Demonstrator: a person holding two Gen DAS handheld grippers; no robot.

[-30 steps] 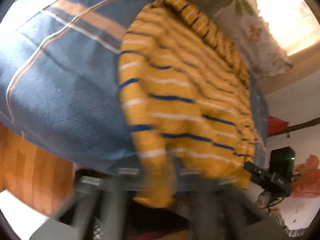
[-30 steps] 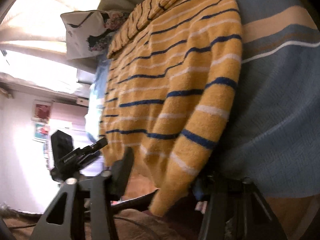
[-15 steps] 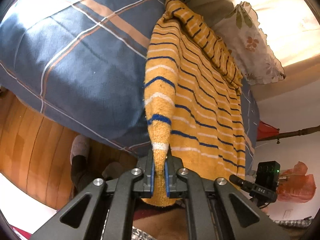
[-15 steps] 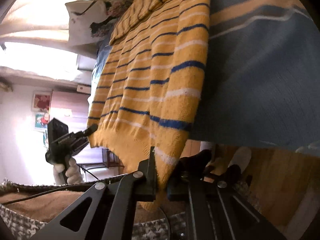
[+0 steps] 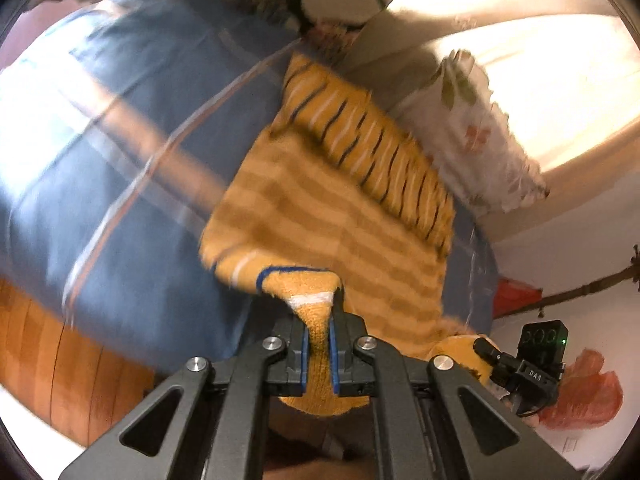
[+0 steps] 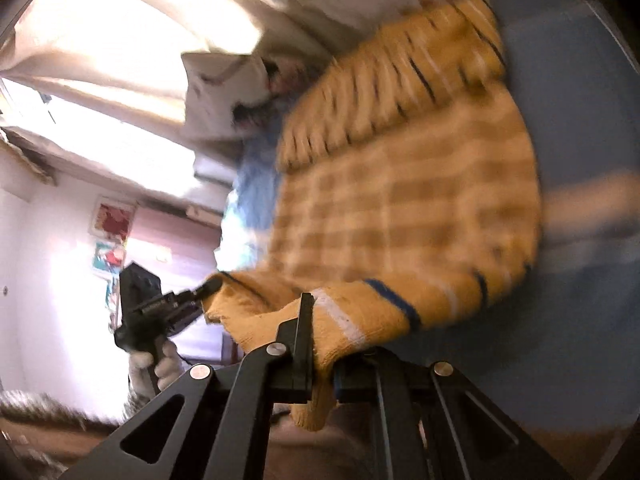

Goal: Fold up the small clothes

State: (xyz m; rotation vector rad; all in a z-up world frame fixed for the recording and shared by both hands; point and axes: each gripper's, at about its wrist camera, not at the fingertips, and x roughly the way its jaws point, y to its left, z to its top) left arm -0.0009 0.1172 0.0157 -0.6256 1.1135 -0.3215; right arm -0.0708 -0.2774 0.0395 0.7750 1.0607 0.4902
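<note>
The fold looks barely begun: the left tongs and right tongs are each clamped on the hem of the yellow striped sweater, lifting it off the bed.

Each black claw has blue-edged pads, silver screws and triangular cutouts.

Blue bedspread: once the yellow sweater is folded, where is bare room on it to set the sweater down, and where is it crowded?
The blue bedspread lies bare beside the yellow sweater, on the side towards the wooden floor. The far end is crowded: floral pillows border the sweater's top edge. Both the left gripper and right gripper are shut on its hem.
</note>
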